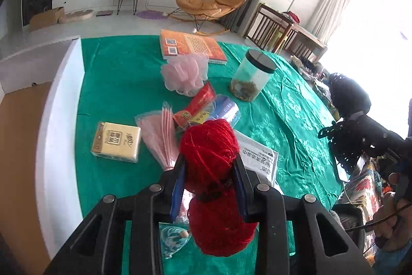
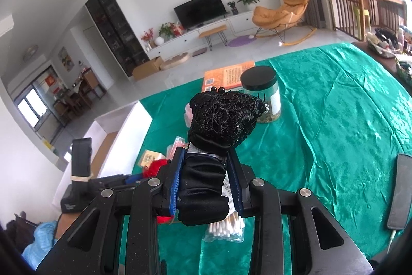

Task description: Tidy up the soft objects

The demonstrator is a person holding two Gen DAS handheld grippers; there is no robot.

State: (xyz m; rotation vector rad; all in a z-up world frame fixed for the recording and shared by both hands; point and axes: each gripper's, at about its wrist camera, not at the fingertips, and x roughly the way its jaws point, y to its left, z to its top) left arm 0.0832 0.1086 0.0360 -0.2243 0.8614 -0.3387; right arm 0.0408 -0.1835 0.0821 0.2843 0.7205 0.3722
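Squeezing at its narrow waist, the left gripper (image 1: 209, 169) pinches the red yarn skein (image 1: 209, 143) between both blue pads, where a dark band gathers the strands. The skein looks light and very soft; it dents under pressure, so the waist is the safest place to hold, and loose strands may snag. It hangs above the near edge of the table (image 1: 123, 68) with its green cloth. The right gripper (image 2: 207, 179) pinches a black lace pouch (image 2: 224, 117) by its satin neck, limp and light, its lace body beyond the fingertips.
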